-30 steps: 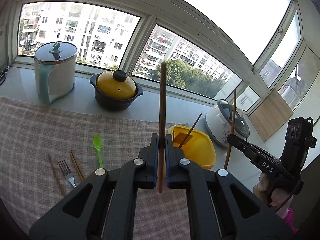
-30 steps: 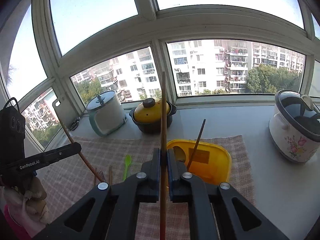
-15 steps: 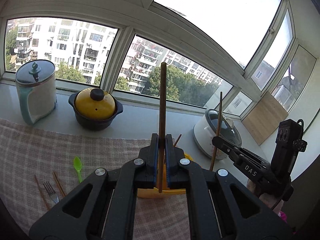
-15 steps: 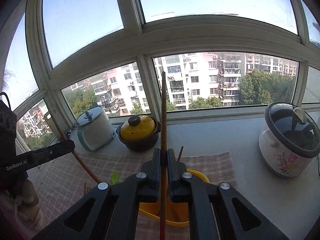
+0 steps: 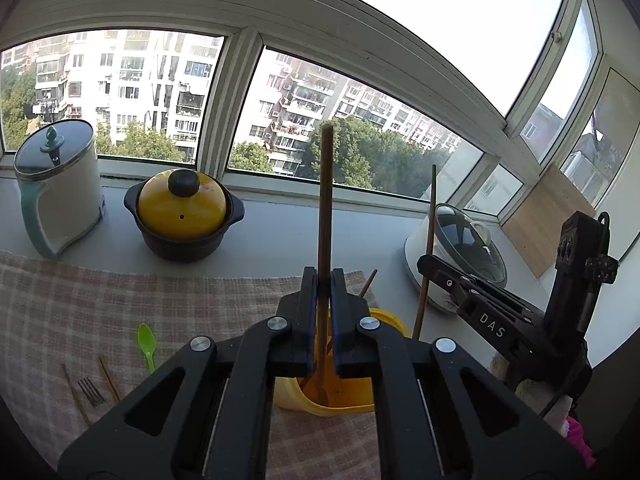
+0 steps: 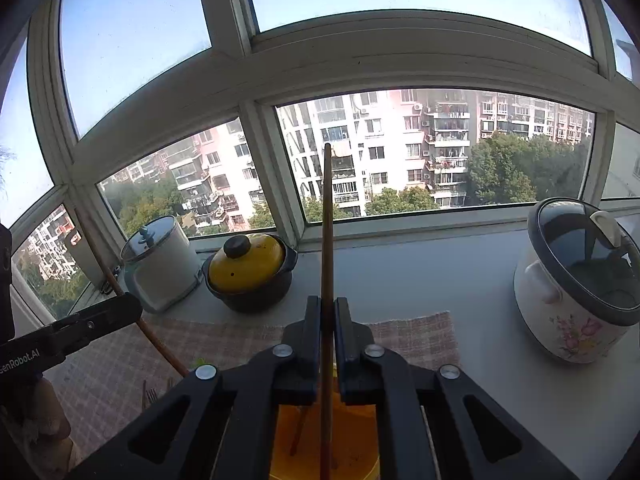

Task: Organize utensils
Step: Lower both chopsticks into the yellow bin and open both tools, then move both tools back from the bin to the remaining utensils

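A: Left hand-held gripper (image 5: 321,316) is clamped on a wooden chopstick (image 5: 325,200), held upright, its lower end over the yellow bin (image 5: 384,318). Right hand-held gripper (image 6: 327,340) is likewise closed tight on a second chopstick (image 6: 326,240), also upright above the same bin.

B: What's the risk for me here?

A: You have both sticks heading for one opening, with the two grippers just beside each other. If you lower them together, the sticks or the gripper bodies could knock and skew a stick past the rim. And if you let go while a stick stands this upright, my guess is it could bounce or tip out, since the bin looks shallow.

B: What's in the bin already?

A: At least one brown stick leaning inside, top end poking above the far rim. The bottom is mostly hidden by the grippers, so you can't count more than that.

B: And outside it?

A: On the checked cloth (image 5: 120,304) covering the surface: a green spoon (image 5: 146,340), a fork (image 5: 91,392) and two more loose chopsticks beside it. Behind, on the bare ledge: a lidded kettle (image 5: 60,184), a yellow-lidded pot (image 5: 182,212), a rice cooker (image 6: 576,280). Their contents can't be seen.
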A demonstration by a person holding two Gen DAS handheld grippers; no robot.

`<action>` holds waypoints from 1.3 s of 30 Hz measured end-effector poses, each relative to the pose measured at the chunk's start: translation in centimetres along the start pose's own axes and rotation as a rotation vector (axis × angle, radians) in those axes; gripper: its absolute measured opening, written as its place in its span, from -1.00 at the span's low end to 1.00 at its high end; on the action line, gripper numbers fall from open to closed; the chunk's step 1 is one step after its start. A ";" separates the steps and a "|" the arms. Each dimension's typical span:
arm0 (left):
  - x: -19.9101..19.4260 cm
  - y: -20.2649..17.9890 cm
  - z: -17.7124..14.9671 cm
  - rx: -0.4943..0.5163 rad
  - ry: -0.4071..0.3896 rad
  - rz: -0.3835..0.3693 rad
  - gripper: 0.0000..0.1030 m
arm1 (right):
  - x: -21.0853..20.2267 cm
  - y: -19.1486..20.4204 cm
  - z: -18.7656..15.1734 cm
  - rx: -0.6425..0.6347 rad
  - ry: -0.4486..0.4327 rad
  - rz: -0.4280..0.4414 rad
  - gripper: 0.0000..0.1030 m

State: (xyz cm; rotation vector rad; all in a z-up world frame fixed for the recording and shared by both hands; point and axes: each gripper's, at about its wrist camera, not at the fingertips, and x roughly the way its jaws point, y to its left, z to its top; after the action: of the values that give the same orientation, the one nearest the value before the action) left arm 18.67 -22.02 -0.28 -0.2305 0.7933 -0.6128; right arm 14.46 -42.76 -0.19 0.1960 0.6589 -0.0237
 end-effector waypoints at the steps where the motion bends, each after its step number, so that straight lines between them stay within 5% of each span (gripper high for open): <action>1: 0.4 0.1 -0.1 -0.005 0.008 0.002 -0.93 | 0.3 -0.1 -0.1 0.003 0.002 0.002 -0.93; 27: 3.1 0.1 -2.6 -0.007 0.121 0.010 -0.93 | 1.7 -2.3 -3.7 0.063 0.063 -0.009 -0.87; 30: 2.9 0.1 -2.6 -0.005 0.121 0.008 -0.90 | 1.3 -2.4 -3.9 0.071 0.056 -0.022 -0.56; 33: 2.6 0.1 -2.8 -0.014 0.125 0.007 -0.46 | 0.7 -2.7 -4.1 0.085 0.045 -0.032 -0.37; 39: 2.0 0.4 -3.2 -0.011 0.126 0.005 -0.44 | -0.4 -2.8 -4.3 0.099 0.029 -0.048 0.10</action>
State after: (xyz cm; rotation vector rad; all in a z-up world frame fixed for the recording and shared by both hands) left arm 17.57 -22.82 -3.84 -0.2011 0.9188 -0.6230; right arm 11.31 -44.71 -3.80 0.2760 0.6922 -0.0993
